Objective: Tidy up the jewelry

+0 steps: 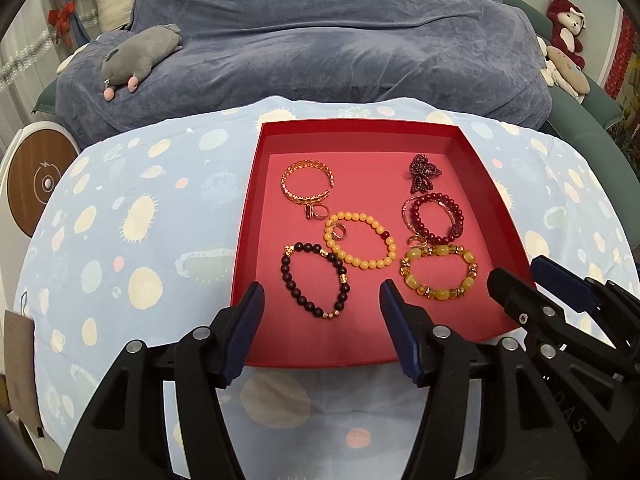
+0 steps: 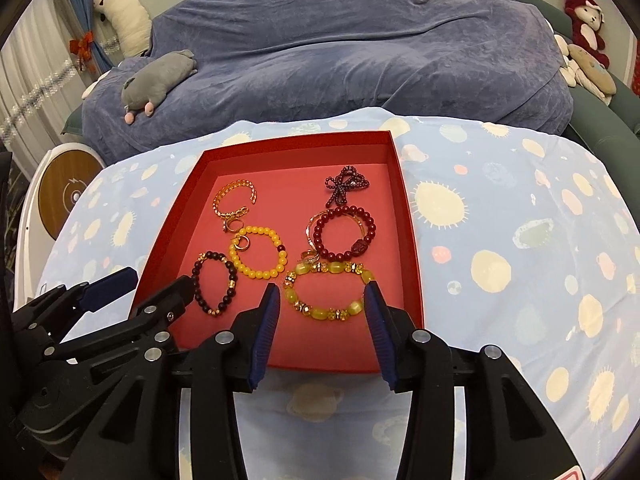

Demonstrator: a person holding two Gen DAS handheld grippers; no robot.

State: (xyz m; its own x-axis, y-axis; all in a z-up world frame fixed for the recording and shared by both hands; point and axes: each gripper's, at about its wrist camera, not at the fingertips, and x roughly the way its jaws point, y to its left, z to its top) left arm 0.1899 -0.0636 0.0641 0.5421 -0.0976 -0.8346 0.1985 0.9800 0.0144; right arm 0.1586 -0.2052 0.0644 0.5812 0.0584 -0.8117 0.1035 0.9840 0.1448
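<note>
A red tray (image 1: 256, 200) is set on the patterned tabletop (image 1: 120, 240). Inside it are laid a green-yellow bracelet (image 2: 329, 292), a yellow bead bracelet (image 1: 360, 245), a dark bead bracelet (image 1: 314, 280) and small rings (image 1: 317, 211). The left gripper (image 1: 320, 300) and right gripper (image 2: 322, 300) are held over the near edge, jaws spread apart, nothing gripped.

Grey plush (image 1: 140, 56) on blue blanket (image 1: 320, 40); red plush (image 1: 566, 28) far right; patterned cloth (image 1: 120, 240).
</note>
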